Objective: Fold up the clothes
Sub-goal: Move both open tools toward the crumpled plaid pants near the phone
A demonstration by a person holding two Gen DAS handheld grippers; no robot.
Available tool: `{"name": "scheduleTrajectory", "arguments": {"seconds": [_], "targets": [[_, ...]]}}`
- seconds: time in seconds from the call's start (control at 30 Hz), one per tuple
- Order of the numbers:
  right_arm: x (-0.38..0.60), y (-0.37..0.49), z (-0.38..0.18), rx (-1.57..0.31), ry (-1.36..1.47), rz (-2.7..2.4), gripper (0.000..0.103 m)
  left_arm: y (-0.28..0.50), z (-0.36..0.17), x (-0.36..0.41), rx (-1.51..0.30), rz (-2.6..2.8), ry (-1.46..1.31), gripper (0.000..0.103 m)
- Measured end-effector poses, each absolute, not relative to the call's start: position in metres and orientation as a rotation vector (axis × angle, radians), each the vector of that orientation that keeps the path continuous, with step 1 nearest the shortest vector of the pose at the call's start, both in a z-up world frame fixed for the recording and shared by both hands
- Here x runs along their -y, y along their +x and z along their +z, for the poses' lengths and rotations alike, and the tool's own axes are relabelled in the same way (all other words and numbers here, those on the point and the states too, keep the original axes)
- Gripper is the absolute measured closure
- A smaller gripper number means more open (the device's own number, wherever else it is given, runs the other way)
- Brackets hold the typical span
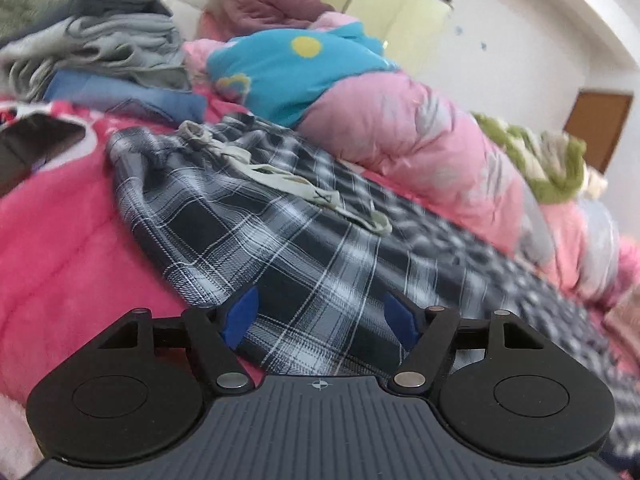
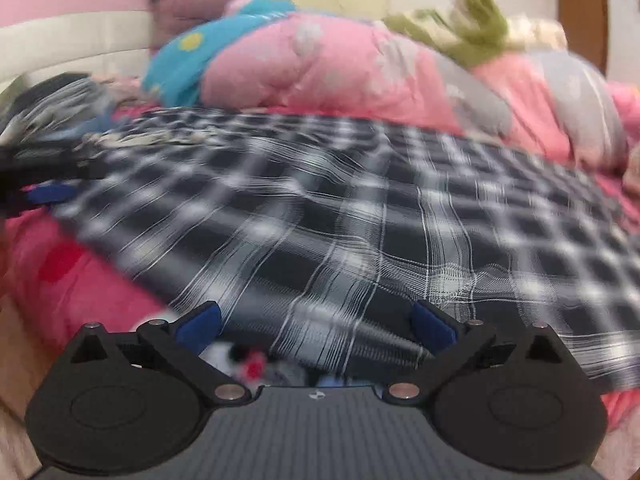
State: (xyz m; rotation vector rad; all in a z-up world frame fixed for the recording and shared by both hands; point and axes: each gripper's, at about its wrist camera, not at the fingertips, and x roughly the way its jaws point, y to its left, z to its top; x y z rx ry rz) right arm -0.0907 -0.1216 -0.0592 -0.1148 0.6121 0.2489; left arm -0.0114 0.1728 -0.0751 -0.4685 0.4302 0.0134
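A black-and-white plaid garment (image 1: 288, 240) with a pale drawstring (image 1: 280, 176) at its waist lies spread on a pink bedspread (image 1: 60, 248). My left gripper (image 1: 320, 316) hovers low over its near edge, blue pads (image 1: 240, 316) wide apart, with cloth lying between them but not pinched. In the right wrist view the same plaid garment (image 2: 340, 208) stretches across the bed, blurred. My right gripper (image 2: 316, 324) stands open very wide over the garment's near hem, and nothing is clamped. The left gripper's blue fingertip (image 2: 44, 194) shows at the far left edge.
A stack of folded grey and blue clothes (image 1: 100, 48) sits at the back left. A bunched pink quilt (image 1: 400, 128) with a turquoise cloth (image 1: 288, 68) runs behind the garment. A person in a mauve jacket (image 1: 264, 0) sits beyond. A green-and-white cloth (image 1: 540, 160) lies at the right.
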Motion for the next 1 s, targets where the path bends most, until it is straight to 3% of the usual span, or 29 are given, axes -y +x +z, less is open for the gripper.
{"name": "scheduleTrajectory", "arguments": {"seconds": [0.2,0.33,0.47,0.57,0.63,0.67,0.73,1.0], "targets": [[0.15,-0.111,-0.029,-0.535,-0.126,0.262,0.0,-0.01,-0.075,-0.165,-0.423,0.057,-0.437,0.033],[0.207,-0.099,-0.008,-0.432,-0.122,0.057,0.0,-0.009,-0.075,-0.162,-0.421,0.076,-0.412,0.033],[0.287,-0.085,-0.008,-0.457,-0.036,-0.11,0.003,-0.008,-0.075,-0.16,-0.419,0.082,-0.398,0.033],[0.36,-0.082,-0.027,-0.527,0.13,-0.245,0.018,-0.008,-0.075,-0.158,-0.418,0.088,-0.383,0.033],[0.404,-0.087,-0.042,-0.594,0.259,-0.401,0.038,-0.008,-0.075,-0.158,-0.417,0.092,-0.376,0.033],[0.423,-0.096,-0.049,-0.612,0.35,-0.481,0.038,-0.008,-0.076,-0.157,-0.417,0.094,-0.371,0.033],[0.441,-0.12,-0.055,-0.578,0.487,-0.508,0.049,-0.008,-0.076,-0.155,-0.414,0.102,-0.36,0.033],[0.339,-0.108,-0.014,-0.478,0.271,-0.165,0.049,-0.012,-0.076,-0.156,-0.396,0.148,-0.345,0.033]]}}
